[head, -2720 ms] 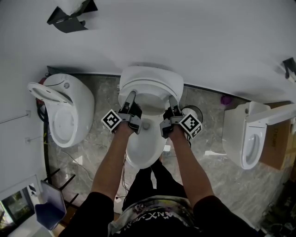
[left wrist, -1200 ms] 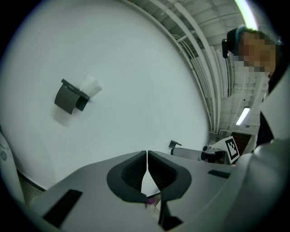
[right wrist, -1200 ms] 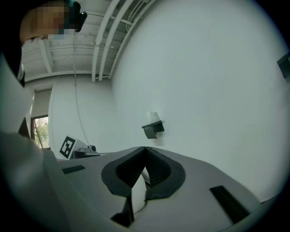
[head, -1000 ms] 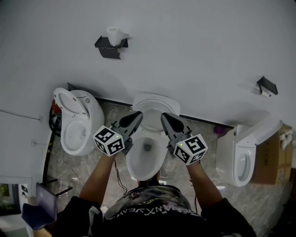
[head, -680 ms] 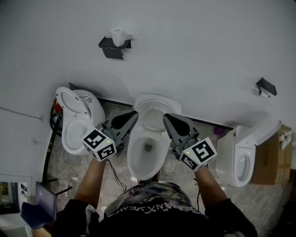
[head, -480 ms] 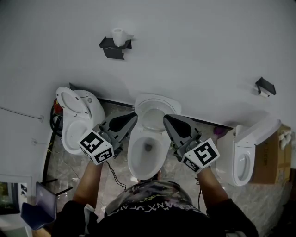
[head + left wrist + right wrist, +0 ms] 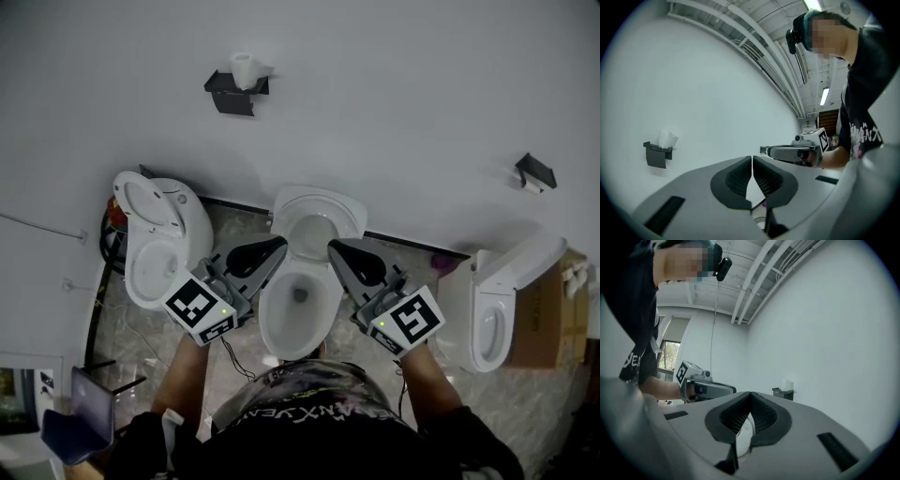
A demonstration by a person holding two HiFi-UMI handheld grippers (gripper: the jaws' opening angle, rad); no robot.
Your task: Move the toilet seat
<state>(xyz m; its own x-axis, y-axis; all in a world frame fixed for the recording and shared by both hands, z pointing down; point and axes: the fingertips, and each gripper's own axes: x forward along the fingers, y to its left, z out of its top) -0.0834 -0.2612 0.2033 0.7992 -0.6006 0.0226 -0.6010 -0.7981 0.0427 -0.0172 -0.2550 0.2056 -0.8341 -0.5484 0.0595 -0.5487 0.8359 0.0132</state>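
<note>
Both hands are up and clear now. The left gripper [image 7: 280, 244] and right gripper [image 7: 332, 245] have lifted off the toilet [image 7: 277, 323] and hang either side of the bowl, fingers pressed together on nothing. The toilet seat [image 7: 317, 208] stands raised against the wall [image 7: 394, 94], so the move looks done.

I get dim, flat light on the white wall [image 7: 394, 84] beyond the right gripper [image 7: 763, 150], a ceiling strip lamp [image 7: 824, 96] glaring above it, and heavy fisheye bending with black corners in both gripper views.
</note>
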